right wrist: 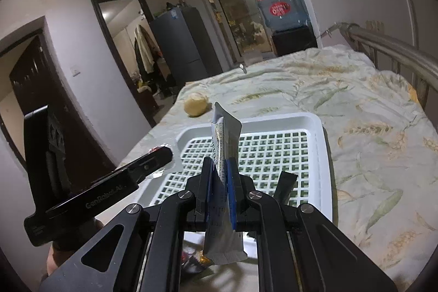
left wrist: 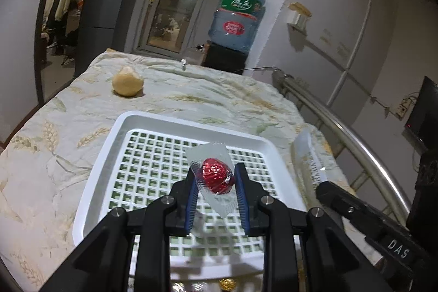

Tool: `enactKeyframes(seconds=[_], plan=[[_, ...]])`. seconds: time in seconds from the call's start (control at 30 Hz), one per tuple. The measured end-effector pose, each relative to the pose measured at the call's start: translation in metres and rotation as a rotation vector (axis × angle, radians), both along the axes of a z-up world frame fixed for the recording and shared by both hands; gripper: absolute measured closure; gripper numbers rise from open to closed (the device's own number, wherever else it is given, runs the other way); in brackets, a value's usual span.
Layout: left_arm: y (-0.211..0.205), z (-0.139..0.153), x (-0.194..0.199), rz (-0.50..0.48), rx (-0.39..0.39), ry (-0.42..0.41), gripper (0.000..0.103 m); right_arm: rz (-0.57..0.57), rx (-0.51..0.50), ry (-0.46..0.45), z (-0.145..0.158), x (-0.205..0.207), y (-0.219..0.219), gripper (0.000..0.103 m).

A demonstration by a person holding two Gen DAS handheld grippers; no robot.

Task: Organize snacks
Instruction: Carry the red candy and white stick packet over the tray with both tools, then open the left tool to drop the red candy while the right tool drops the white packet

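Two pinching claws: left claw (left wrist: 216,179) on red foil-wrapped candy (left wrist: 217,177), right claw (right wrist: 221,182) on silver sachet (right wrist: 223,155).

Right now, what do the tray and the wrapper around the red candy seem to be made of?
The tray looks like white molded plastic, smooth and slightly glossy, with a grid of square holes in its floor. The candy in the left tongs seems wrapped in shiny red foil, crinkled and glinting, inside a clear, probably plastic, wrapper.

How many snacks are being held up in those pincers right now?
2. The left gripper pinches a red foil candy above the white tray; the right gripper clamps a silver stick packet. More wrappers below may be hidden.
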State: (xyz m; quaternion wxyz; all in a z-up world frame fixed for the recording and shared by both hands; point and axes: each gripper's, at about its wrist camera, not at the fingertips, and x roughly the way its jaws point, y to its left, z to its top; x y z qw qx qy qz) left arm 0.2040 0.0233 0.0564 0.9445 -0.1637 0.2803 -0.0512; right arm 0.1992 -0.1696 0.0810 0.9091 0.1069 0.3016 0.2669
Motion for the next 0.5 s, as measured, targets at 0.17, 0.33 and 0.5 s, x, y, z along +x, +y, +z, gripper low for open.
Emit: enactKeyframes(seconds=[0.17,0.33,0.5], plan=[[0.014,-0.021,0.013,0.031,-0.001,0.044,0.075,-0.036,-0.041,0.023,-0.014,0.016,-0.002,0.094],[0.017,-0.037,0.021,0.031,0.024,0.092,0.075,-0.078,-0.094,0.066,-0.032,0.027,-0.004,0.094],[0.016,-0.047,0.024,0.038,0.07,0.142,0.075,-0.143,-0.259,0.052,-0.047,0.031,0.002,0.094]])
